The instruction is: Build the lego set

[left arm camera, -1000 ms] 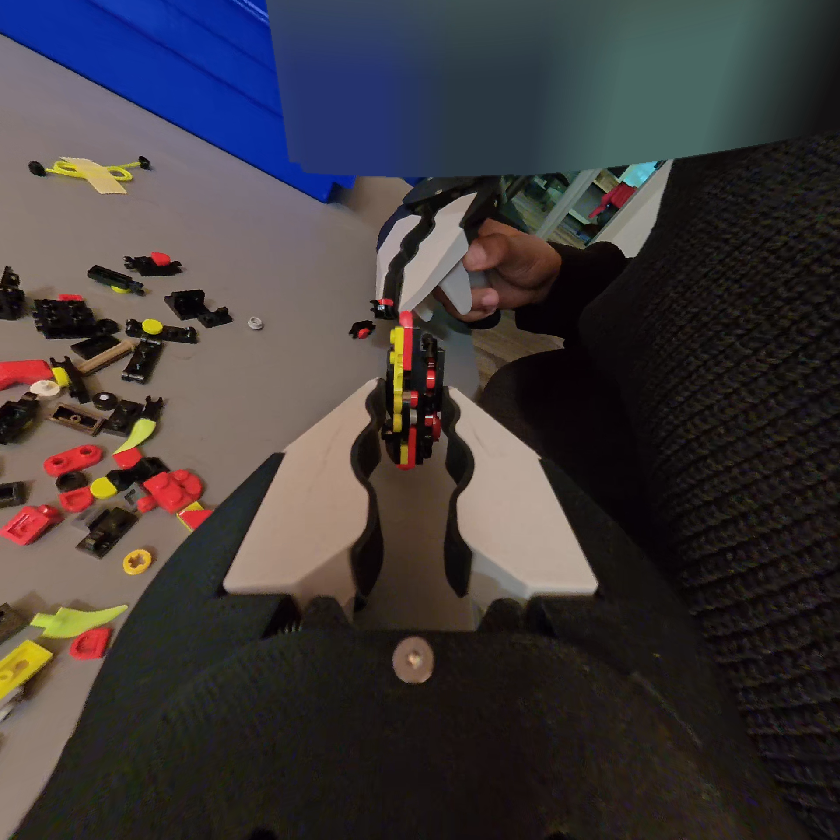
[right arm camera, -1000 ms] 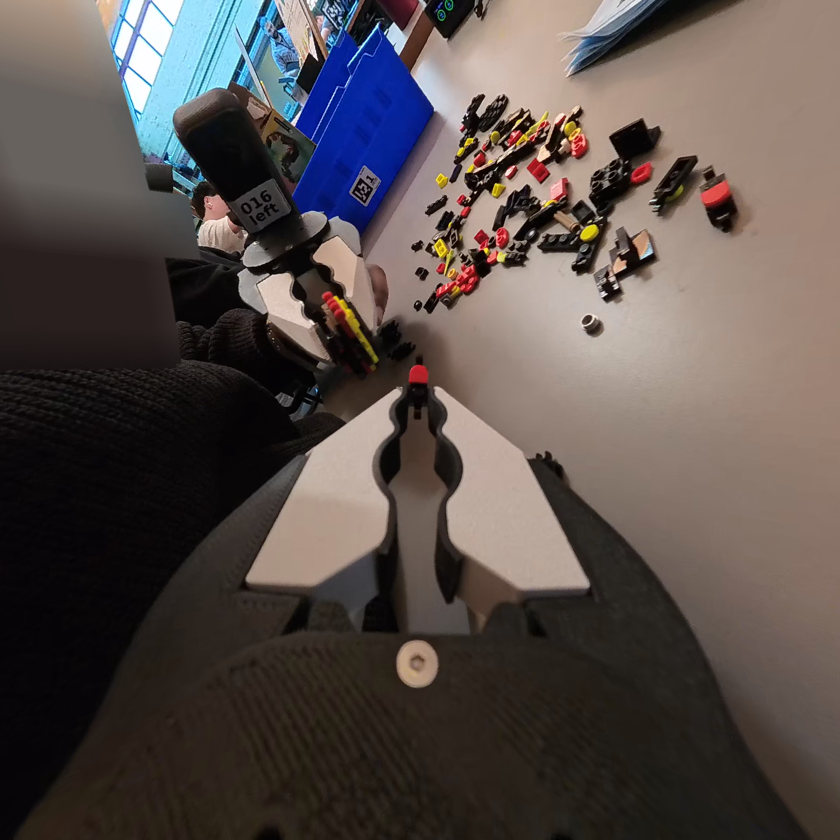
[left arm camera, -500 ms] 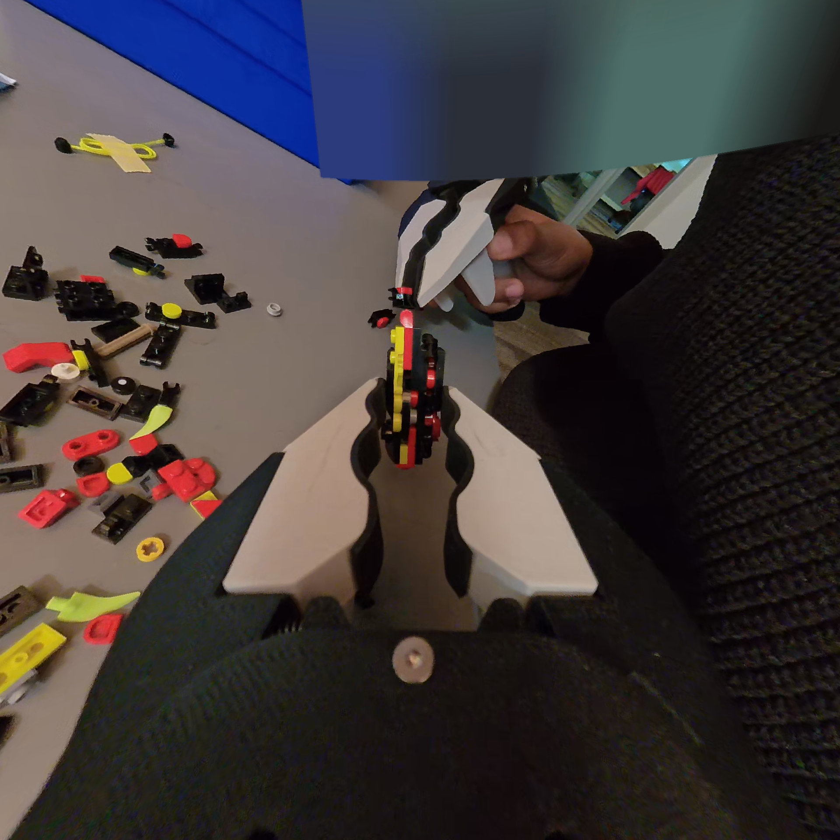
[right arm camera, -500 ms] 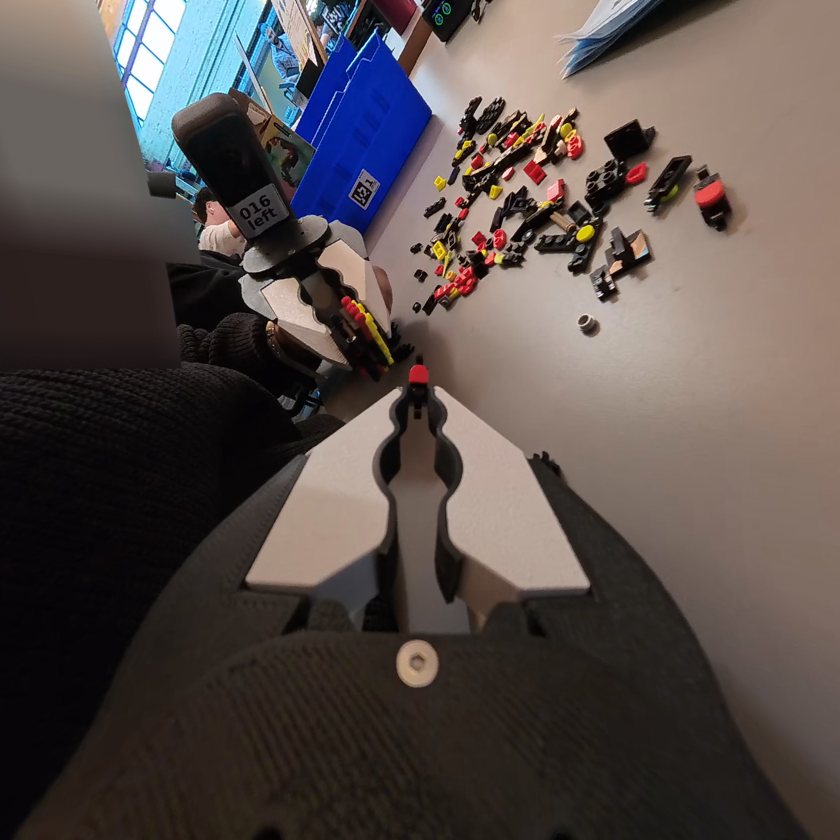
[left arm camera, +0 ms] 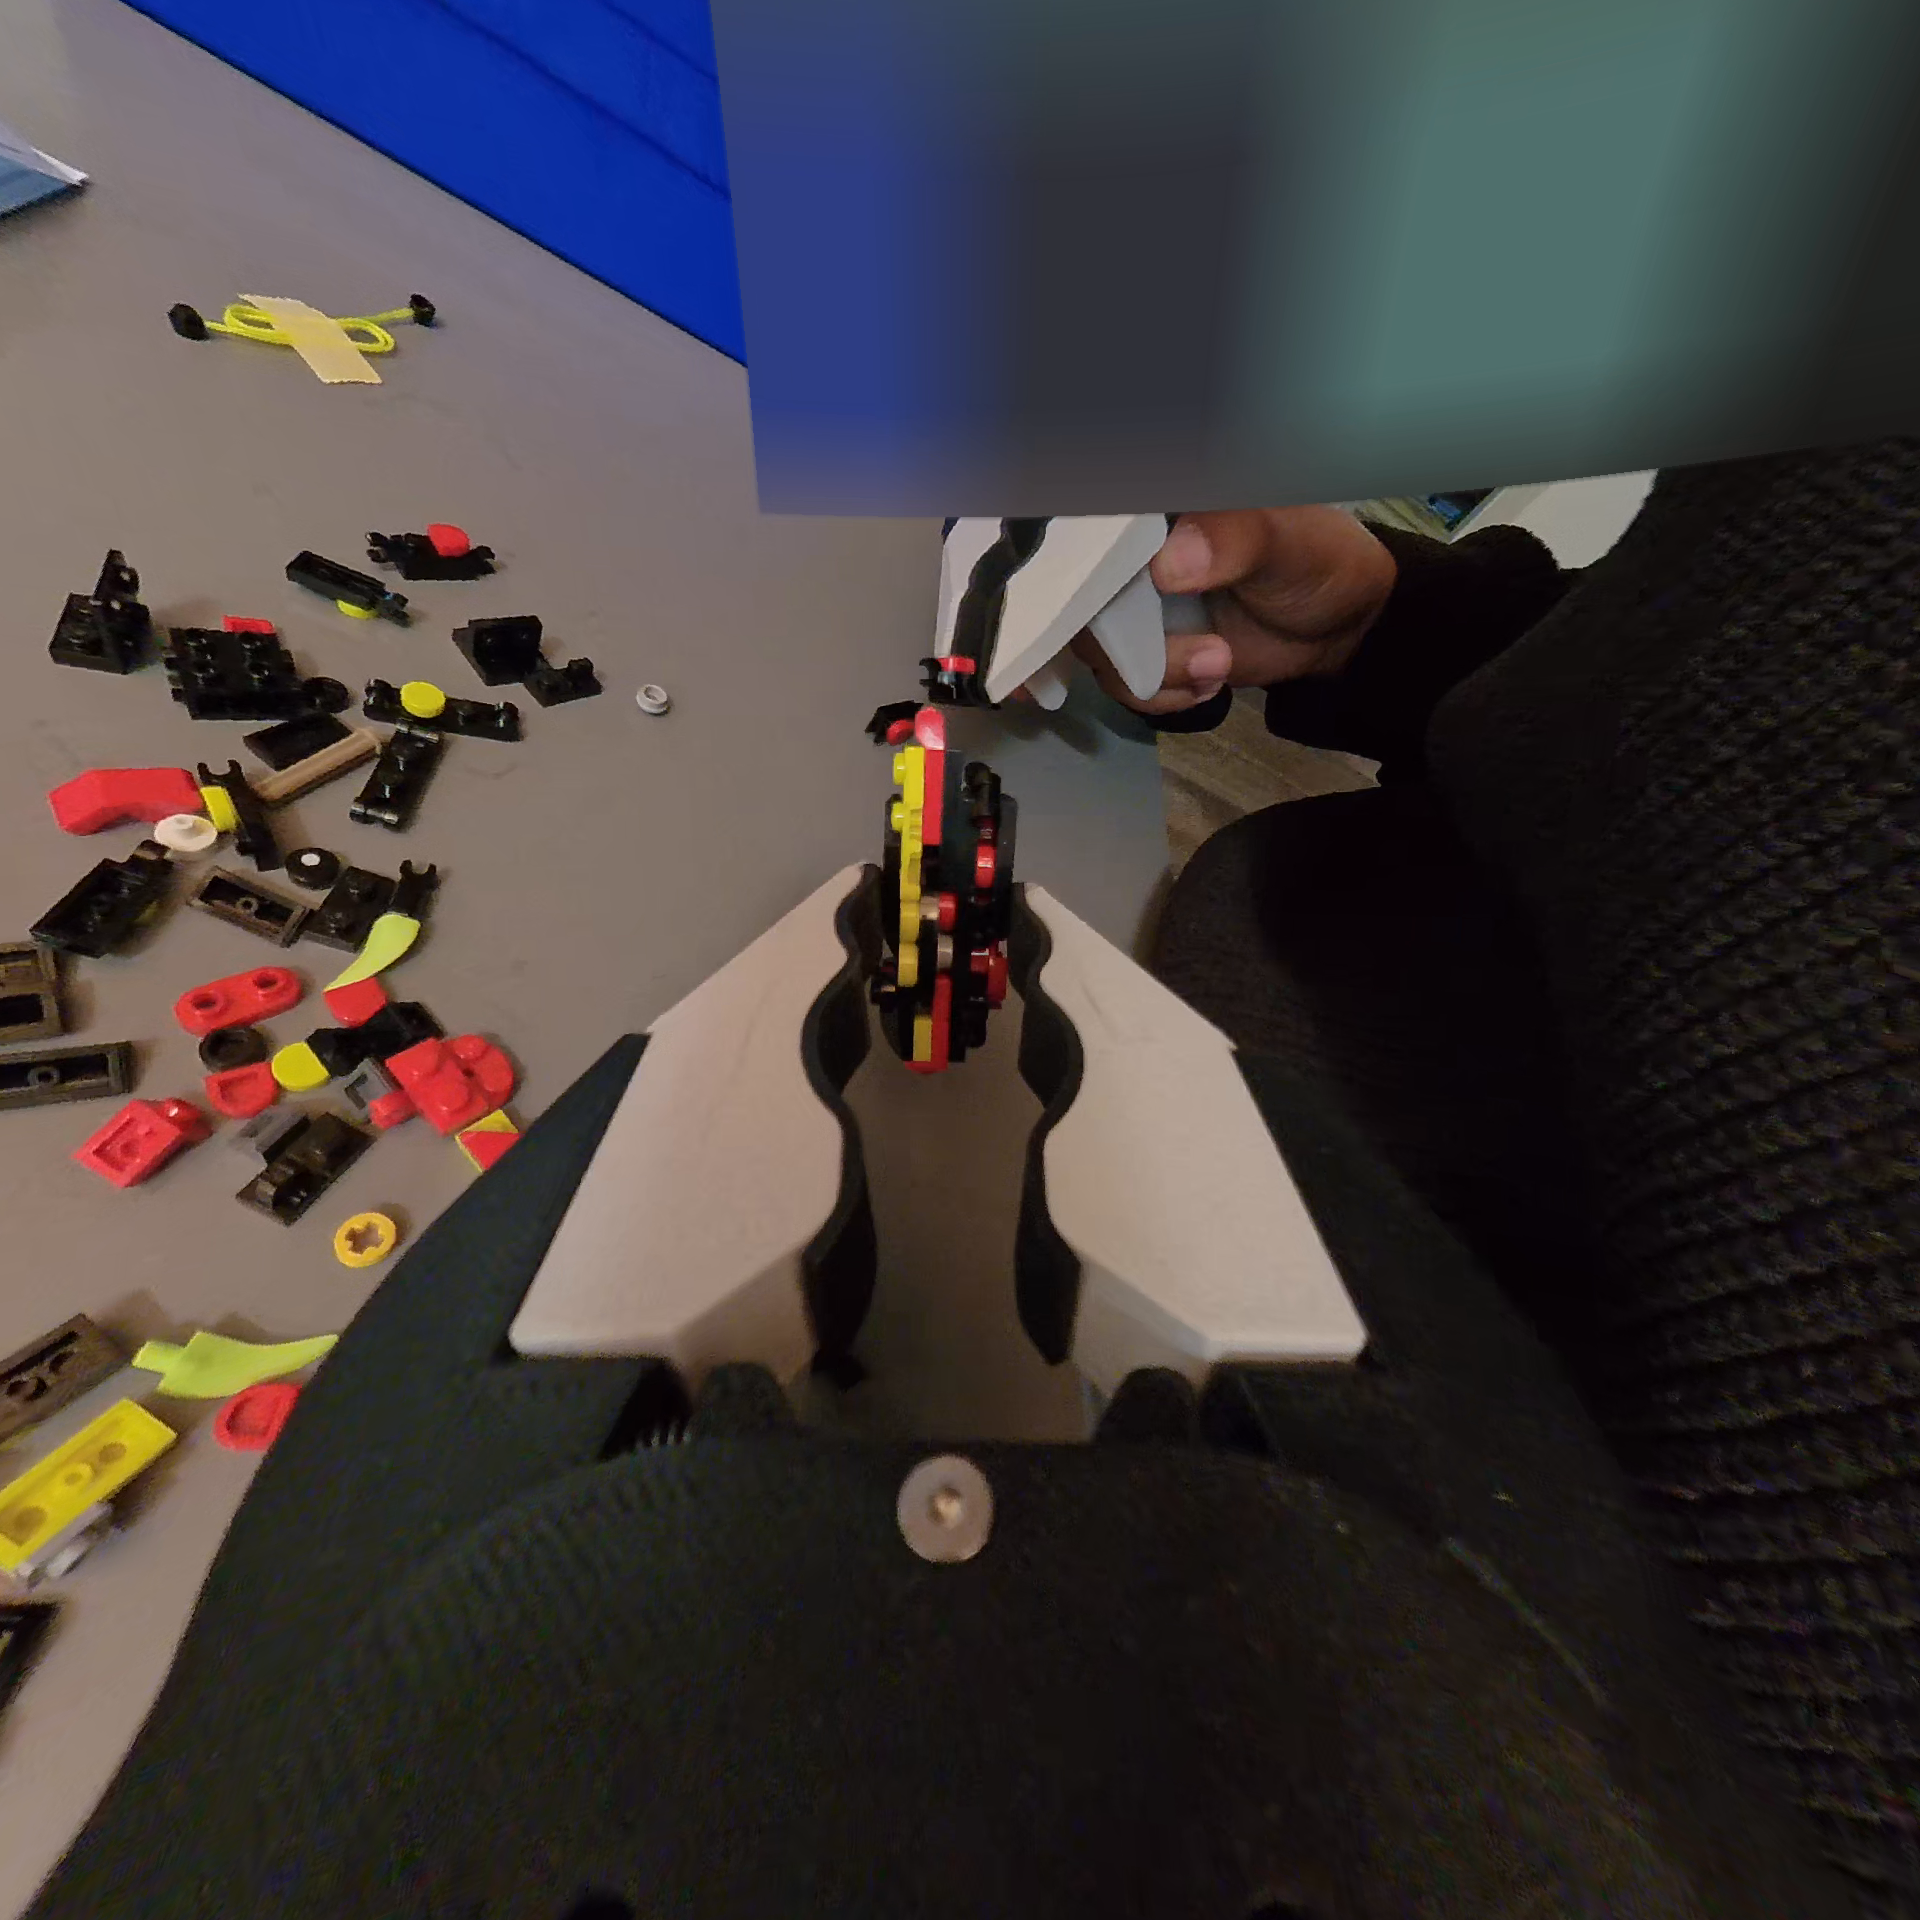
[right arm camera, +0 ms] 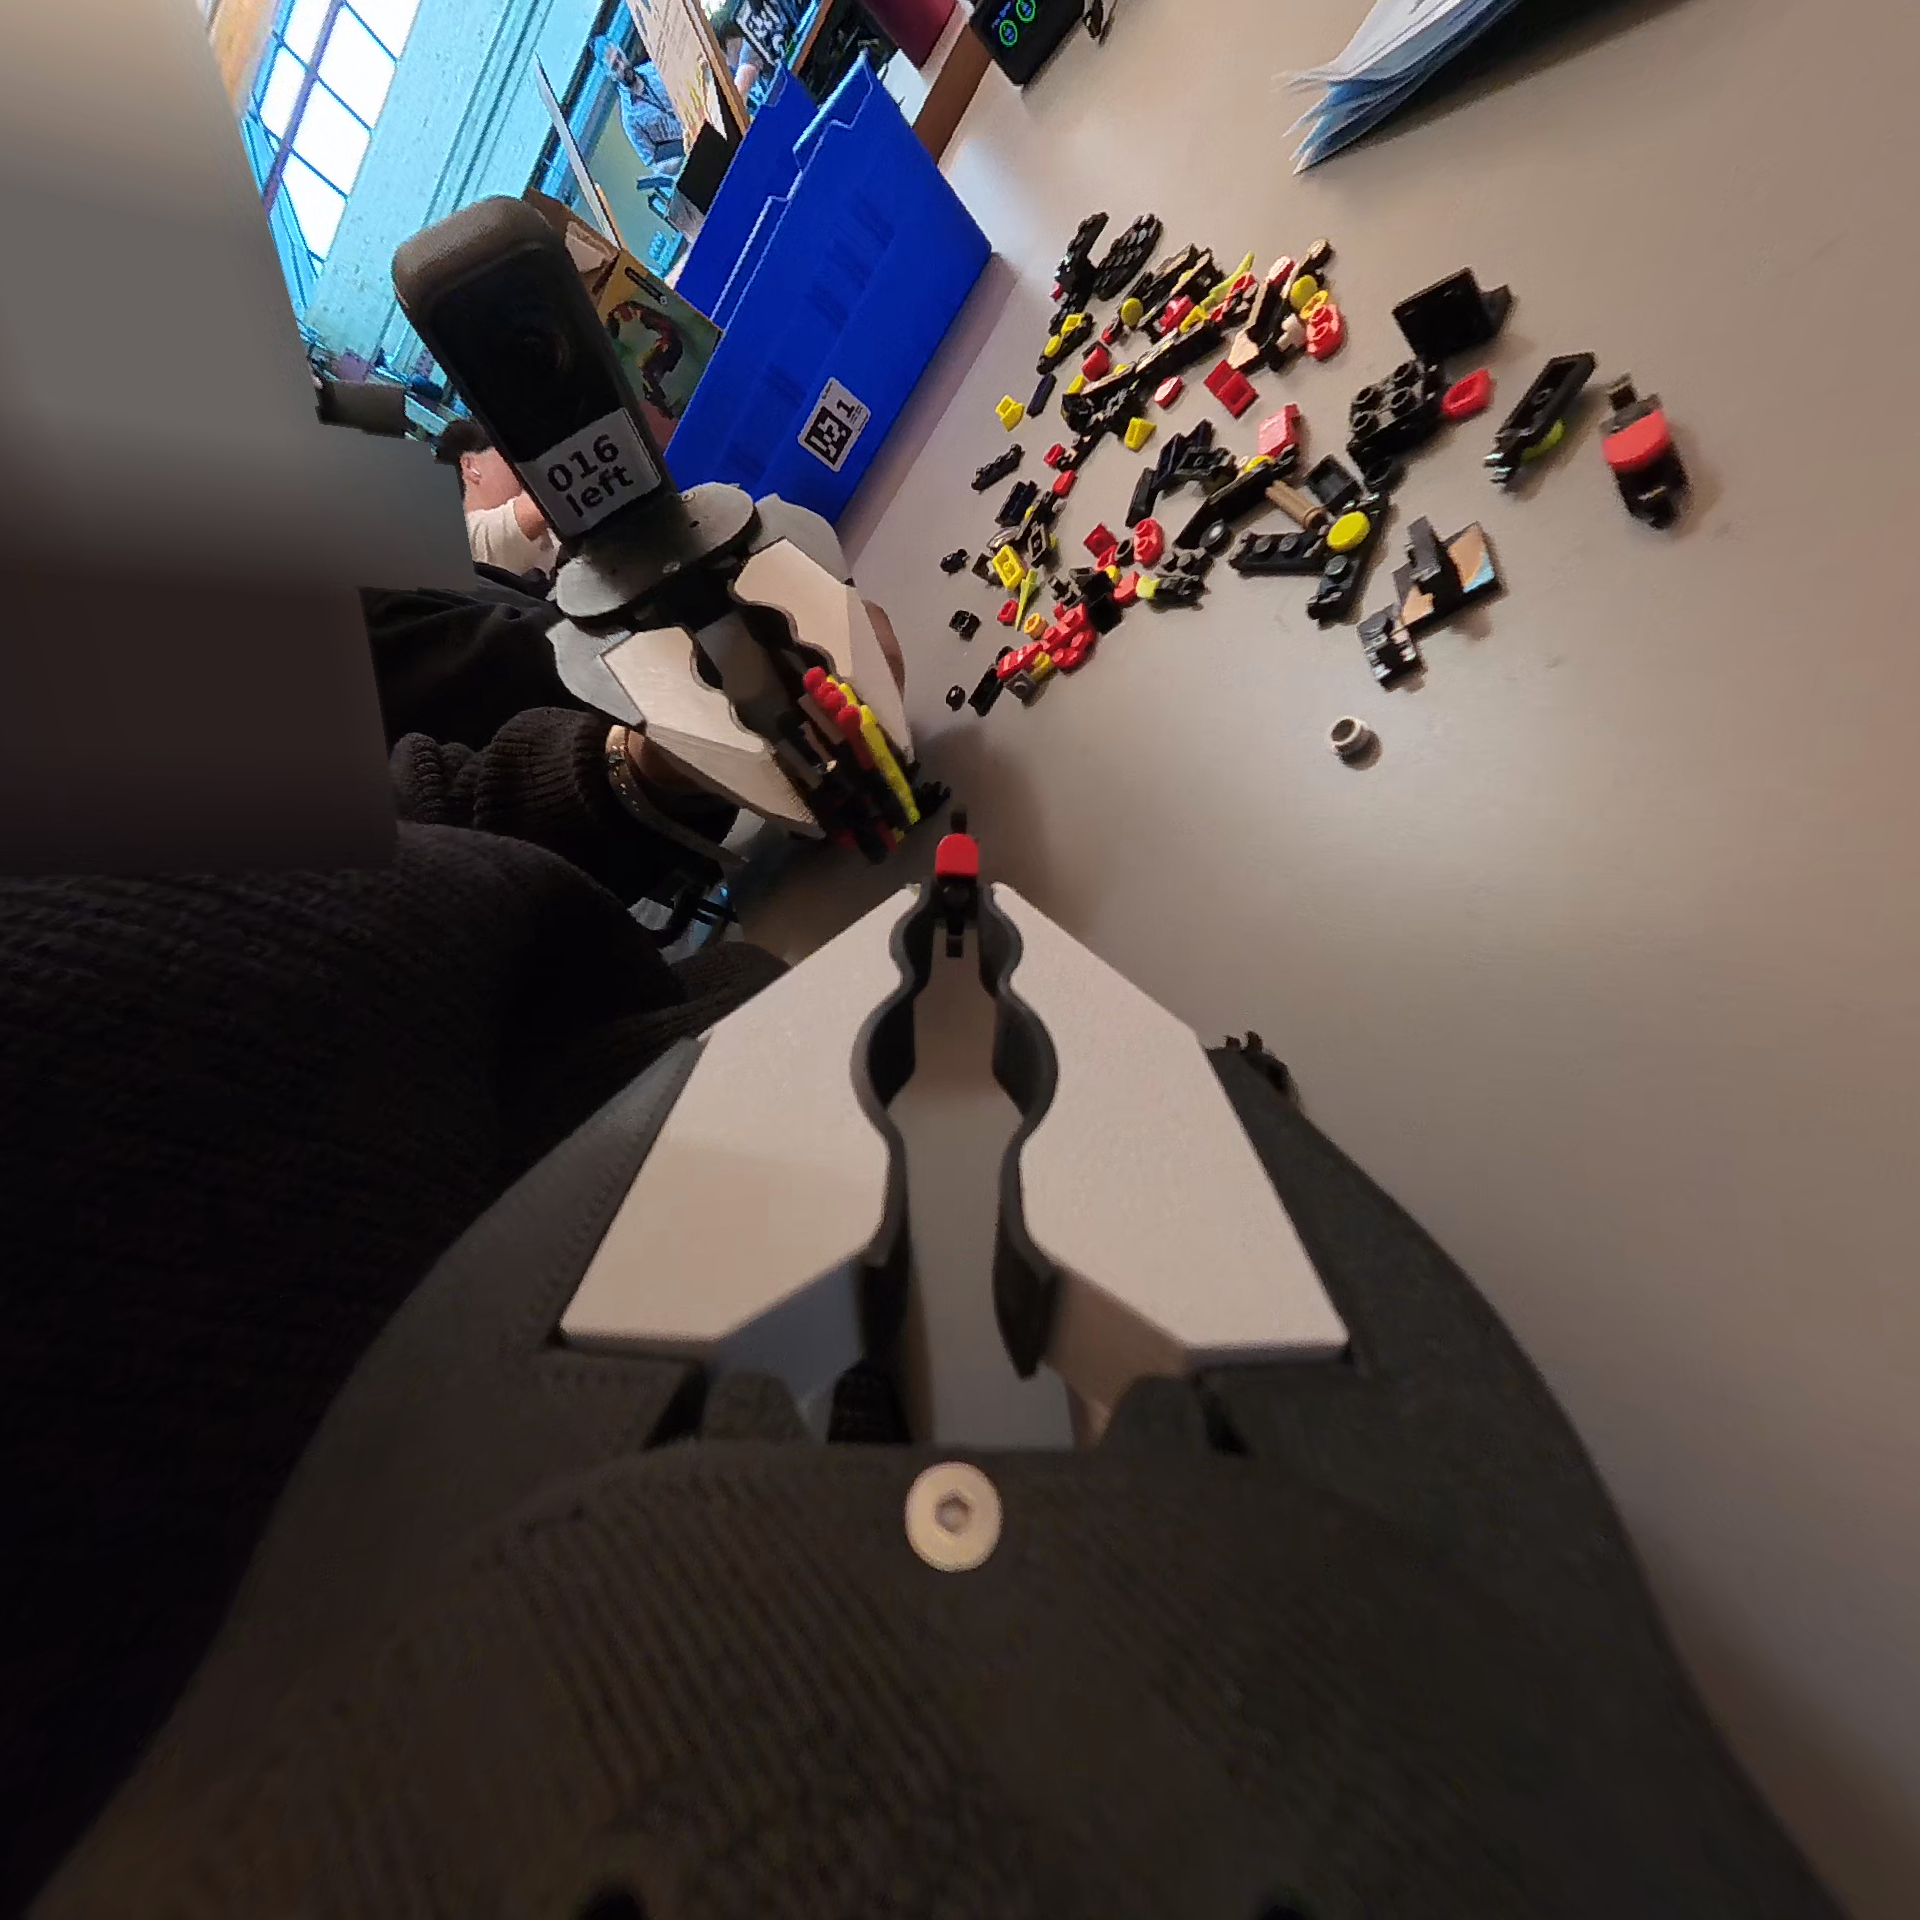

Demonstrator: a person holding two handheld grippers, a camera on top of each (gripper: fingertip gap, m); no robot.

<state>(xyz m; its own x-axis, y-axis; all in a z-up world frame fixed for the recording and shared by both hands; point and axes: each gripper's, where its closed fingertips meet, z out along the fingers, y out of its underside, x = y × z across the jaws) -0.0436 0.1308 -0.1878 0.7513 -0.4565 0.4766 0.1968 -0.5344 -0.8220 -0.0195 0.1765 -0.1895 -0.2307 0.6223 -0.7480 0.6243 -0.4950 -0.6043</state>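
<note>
Meanwhile left claw [left arm camera: 940, 914] clamps a brick assembly [left arm camera: 940, 894]; right claw [right arm camera: 954, 904] pinches a small red-and-black piece [right arm camera: 956, 868].

Tools: two, left tool [left arm camera: 940, 914] and right tool [right arm camera: 954, 902]
Blue bins [right arm camera: 831, 343]: two
Grey ring [right arm camera: 1353, 740]: one
Loose bricks [right arm camera: 1195, 436]: dozens, uncountable

black knit sleeves [left arm camera: 1714, 1039], grey fingers [left arm camera: 727, 1143] with wavy black pads, silver screw [left arm camera: 943, 1507].
</note>
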